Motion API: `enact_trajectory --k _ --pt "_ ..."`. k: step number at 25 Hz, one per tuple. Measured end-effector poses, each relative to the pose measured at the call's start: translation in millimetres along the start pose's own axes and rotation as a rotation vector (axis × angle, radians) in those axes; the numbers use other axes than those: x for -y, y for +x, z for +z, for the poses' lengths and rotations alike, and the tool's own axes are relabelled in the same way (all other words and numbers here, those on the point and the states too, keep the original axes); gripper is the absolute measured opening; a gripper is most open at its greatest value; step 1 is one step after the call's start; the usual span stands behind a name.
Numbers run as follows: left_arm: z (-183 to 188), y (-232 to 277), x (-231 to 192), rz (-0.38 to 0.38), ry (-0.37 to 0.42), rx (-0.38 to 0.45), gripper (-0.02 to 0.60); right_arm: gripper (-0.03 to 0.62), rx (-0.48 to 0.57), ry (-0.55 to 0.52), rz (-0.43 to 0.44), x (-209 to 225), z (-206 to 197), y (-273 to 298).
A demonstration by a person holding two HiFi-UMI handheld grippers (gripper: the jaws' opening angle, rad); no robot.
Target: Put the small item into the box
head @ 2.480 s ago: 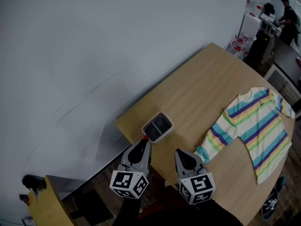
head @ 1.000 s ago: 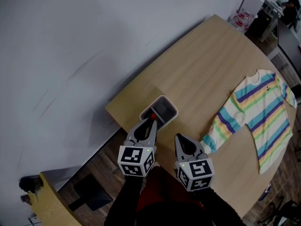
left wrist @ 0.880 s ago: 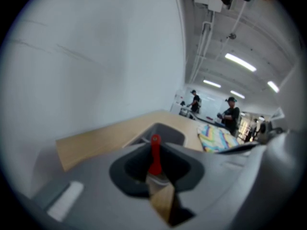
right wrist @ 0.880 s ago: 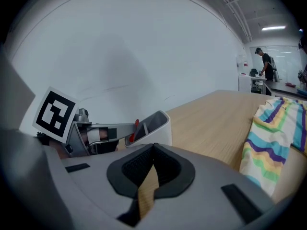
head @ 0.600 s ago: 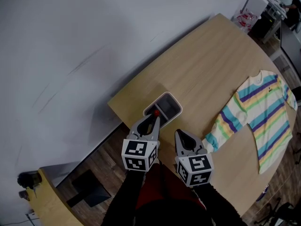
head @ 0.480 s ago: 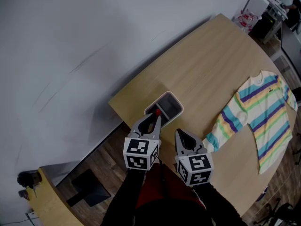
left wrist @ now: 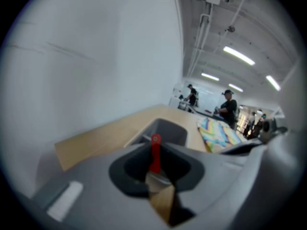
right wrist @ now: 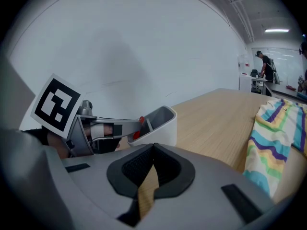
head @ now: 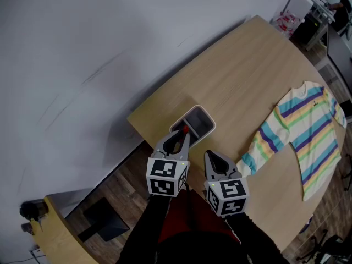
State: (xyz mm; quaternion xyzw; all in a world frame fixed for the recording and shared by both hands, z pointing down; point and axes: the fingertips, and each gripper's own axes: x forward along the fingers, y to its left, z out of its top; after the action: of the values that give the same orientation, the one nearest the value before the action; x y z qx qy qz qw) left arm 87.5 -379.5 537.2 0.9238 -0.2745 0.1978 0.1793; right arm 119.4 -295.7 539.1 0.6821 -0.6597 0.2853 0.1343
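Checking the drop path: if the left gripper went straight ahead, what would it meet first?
Most likely the grey box: its opening lies directly ahead of the left gripper and its red item, though depth is unclear.

A plain pale wall (head: 82, 48) fills the far left. A light wooden bench (head: 247, 76) with a rounded edge runs toward the far right — dark plank floor (head: 113, 177) shows beside its near-left edge. Strip lights (left wrist: 238, 55) line the ceiling; white cabinets (head: 294, 7) stand far right.

text: none legible | numbers: none (nothing clear enough)
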Motion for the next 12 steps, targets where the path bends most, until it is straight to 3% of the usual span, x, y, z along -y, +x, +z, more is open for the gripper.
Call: enact_trajectory --k 12 --pt "6.1 -0.5 0.7 -0.027 0.012 0.004 0.077 0.008 0.025 0.001 -0.015 -1.8 7.4 -2.7"
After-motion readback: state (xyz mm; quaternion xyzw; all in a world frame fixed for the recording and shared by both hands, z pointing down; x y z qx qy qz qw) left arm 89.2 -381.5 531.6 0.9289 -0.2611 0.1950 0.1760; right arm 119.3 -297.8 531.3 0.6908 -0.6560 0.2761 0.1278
